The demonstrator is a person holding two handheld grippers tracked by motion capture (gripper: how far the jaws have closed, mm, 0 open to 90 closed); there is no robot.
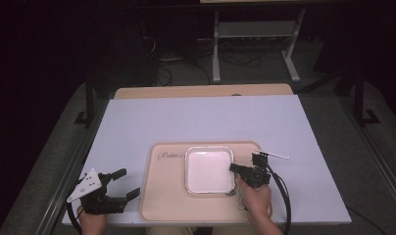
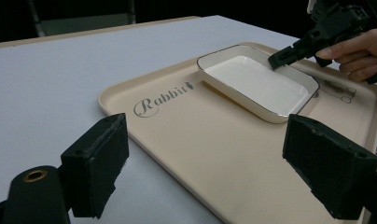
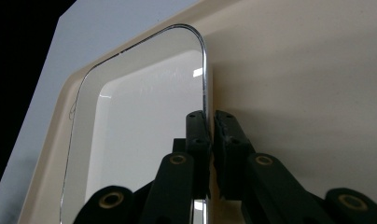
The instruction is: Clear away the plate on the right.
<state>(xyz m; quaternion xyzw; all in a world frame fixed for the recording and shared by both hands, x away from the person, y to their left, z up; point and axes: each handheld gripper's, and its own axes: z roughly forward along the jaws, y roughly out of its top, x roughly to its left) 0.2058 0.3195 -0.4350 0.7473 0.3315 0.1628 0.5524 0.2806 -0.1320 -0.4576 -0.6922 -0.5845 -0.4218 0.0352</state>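
Right tool (image 1: 236, 169) clamped on dish (image 1: 209, 169) rim, dish sitting on tray (image 1: 166, 200). Left tool (image 1: 122, 183) apart, idle on bench (image 1: 186, 120). Likely next: lift level.

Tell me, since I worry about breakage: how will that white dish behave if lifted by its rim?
The white dish looks rigid and glossy, so probably slippery. With the right gripper pinching one edge, it may tilt. Likely fragile if ceramic.
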